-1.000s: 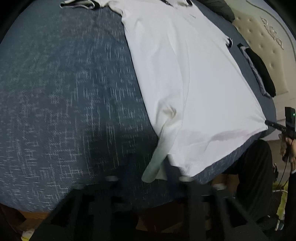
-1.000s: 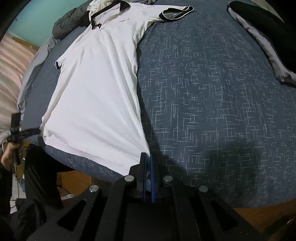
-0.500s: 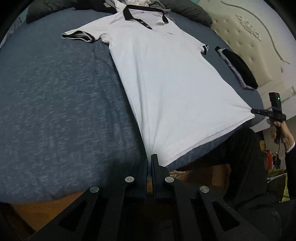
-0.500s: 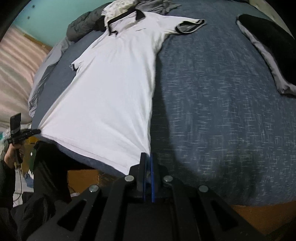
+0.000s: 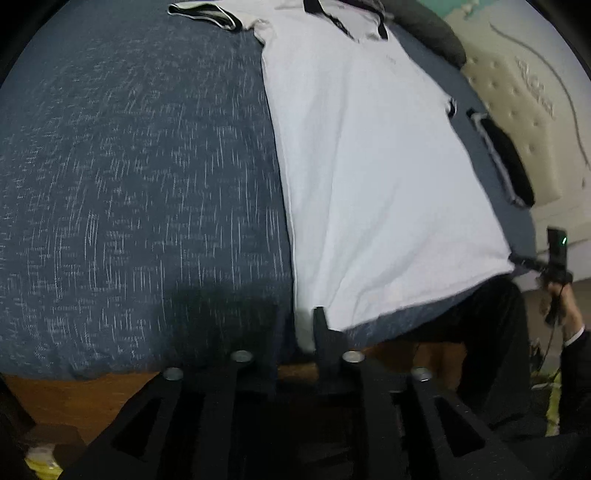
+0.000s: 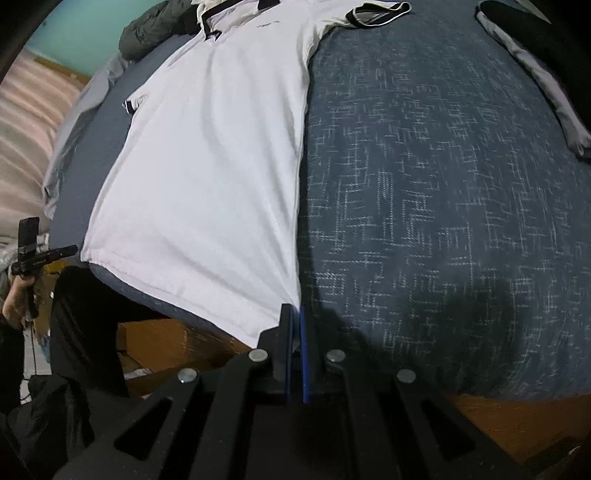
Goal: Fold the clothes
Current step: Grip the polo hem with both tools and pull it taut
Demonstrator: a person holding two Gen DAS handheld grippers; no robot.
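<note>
A white polo shirt [image 5: 369,166] with black collar and sleeve trim lies flat on the dark blue bed, collar at the far end. It also shows in the right wrist view [image 6: 214,166]. My left gripper [image 5: 303,325] has its jaws a little apart with the shirt's left hem corner between them. My right gripper [image 6: 294,314] is shut on the shirt's right hem corner at the bed's near edge. Each view shows the other gripper at the opposite hem corner: the right one [image 5: 532,264] and the left one [image 6: 59,253].
The blue speckled bedspread [image 5: 129,184] spreads wide beside the shirt. A black and grey garment [image 6: 535,55] lies at the right side, also in the left view [image 5: 506,162]. A dark jacket [image 6: 155,33] is by the collar. The wooden bed frame [image 6: 155,336] is below.
The left gripper's jaws have gone from fully shut to slightly apart around the hem corner. Both grippers have moved closer and lower to the bed, and the hem stays stretched between them.
</note>
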